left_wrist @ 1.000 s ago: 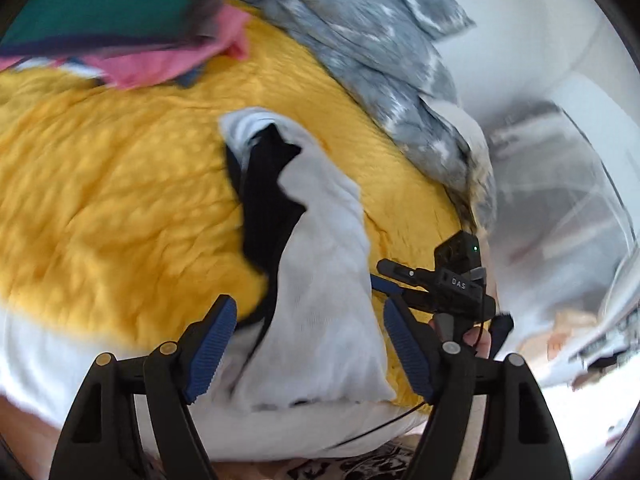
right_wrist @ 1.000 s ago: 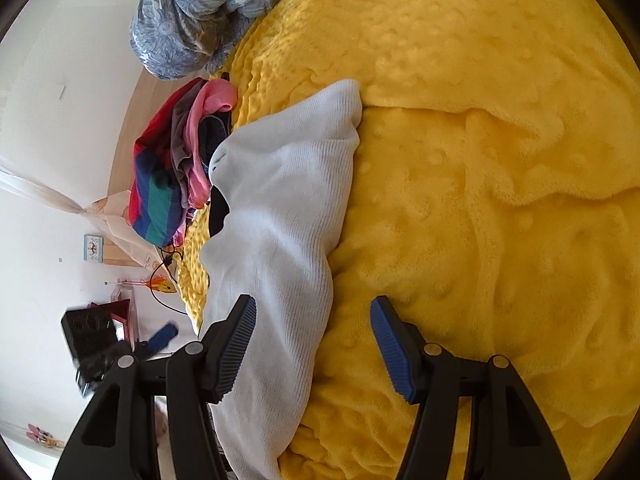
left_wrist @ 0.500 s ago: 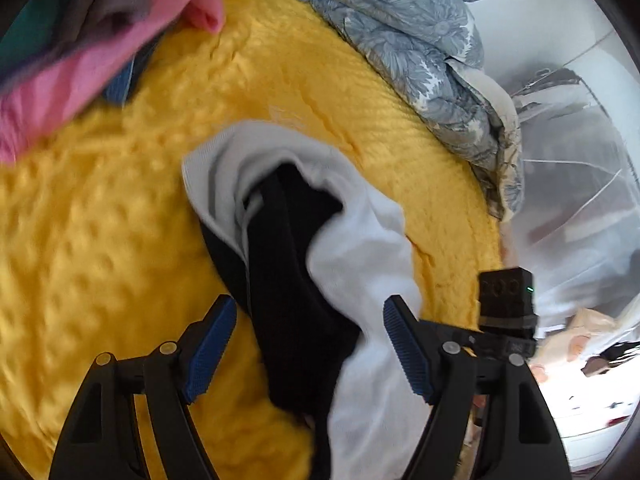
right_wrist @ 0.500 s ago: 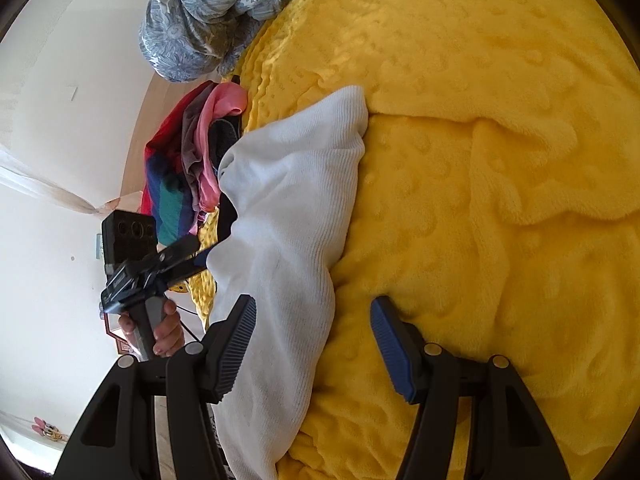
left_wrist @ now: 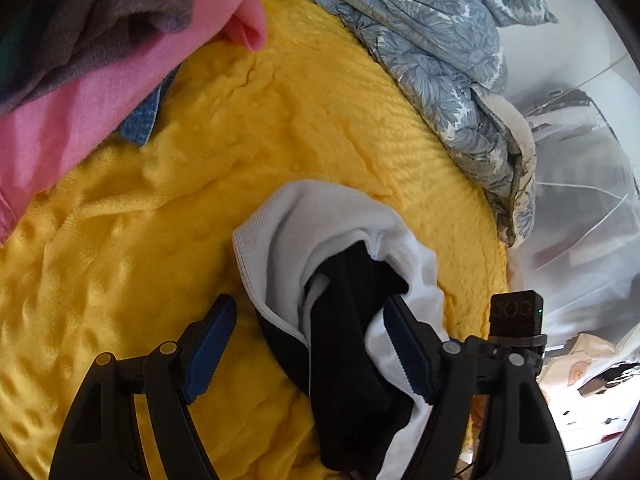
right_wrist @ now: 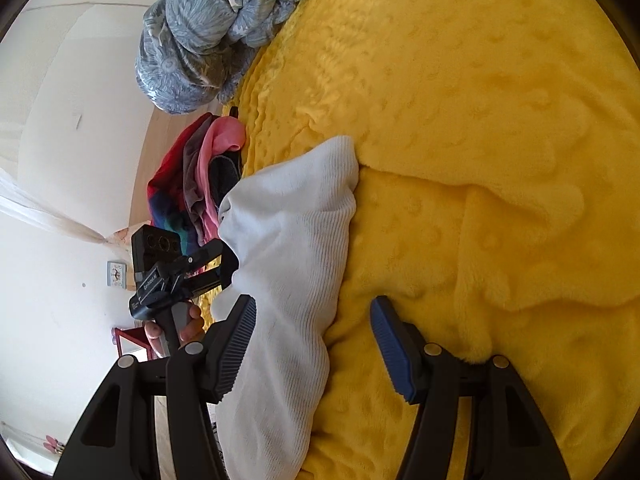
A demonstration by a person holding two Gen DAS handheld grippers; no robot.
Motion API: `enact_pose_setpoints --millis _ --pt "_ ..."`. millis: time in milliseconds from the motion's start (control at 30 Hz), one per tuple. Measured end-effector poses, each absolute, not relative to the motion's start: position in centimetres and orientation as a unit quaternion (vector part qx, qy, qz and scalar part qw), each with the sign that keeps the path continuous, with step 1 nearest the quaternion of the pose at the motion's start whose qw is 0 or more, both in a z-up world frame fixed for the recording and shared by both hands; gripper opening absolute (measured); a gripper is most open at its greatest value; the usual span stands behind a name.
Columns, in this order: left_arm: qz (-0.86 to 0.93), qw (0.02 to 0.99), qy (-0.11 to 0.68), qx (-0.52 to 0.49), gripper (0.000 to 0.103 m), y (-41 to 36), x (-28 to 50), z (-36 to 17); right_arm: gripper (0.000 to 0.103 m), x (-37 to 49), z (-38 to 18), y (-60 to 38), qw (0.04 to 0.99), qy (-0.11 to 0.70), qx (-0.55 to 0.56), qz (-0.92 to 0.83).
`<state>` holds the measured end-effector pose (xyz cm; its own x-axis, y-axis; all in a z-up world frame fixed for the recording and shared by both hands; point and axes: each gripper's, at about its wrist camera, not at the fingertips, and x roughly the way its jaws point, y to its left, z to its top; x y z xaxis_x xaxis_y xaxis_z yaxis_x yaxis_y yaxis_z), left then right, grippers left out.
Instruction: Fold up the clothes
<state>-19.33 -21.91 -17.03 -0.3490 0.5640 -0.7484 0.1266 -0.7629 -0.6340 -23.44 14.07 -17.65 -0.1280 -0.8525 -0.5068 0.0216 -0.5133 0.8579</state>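
Garment [right_wrist: 292,272]: white knit, black lining, long axis running away from both grippers across yellow blanket [right_wrist: 480,160]
Left gripper [left_wrist: 308,348]: wide apart, garment's end between pads, ungripped
Right gripper [right_wrist: 312,344]: wide apart, garment by left pad, holding nothing

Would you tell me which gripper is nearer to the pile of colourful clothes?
Left. The left gripper sits just below the colourful clothes; the right gripper is further back, over the white garment.

Both pictures were bright with daylight. The white wall [right_wrist: 60,152] glared. Edges curved and went dark; nothing looked blurry.
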Motion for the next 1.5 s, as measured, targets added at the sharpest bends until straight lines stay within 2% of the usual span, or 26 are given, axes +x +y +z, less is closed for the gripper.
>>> enact_pose_setpoints --millis 200,533,800,1367,1500 --pt "0.76 0.178 -0.33 -0.532 0.078 -21.5 -20.4 -16.6 0.062 -23.3 -17.4 13.9 0.346 -0.363 0.562 -0.658" --pt "0.777 0.192 -0.236 -0.552 0.078 -17.9 -21.1 -16.3 0.062 -22.0 -17.2 12.5 0.379 -0.337 0.573 -0.643" --pt "0.765 0.216 -0.252 -0.551 0.078 -17.7 -21.1 -16.3 0.062 -19.7 -17.6 11.7 0.396 -0.326 0.582 -0.631" --pt "0.764 0.219 -0.225 -0.563 0.08 -16.8 -20.7 -16.4 0.063 -14.4 -17.1 7.8 0.438 -0.298 0.586 -0.613" --pt "0.76 0.23 -0.236 -0.561 0.08 -16.9 -20.8 -16.4 0.065 -14.6 -17.3 7.8 0.435 -0.336 0.573 -0.608"
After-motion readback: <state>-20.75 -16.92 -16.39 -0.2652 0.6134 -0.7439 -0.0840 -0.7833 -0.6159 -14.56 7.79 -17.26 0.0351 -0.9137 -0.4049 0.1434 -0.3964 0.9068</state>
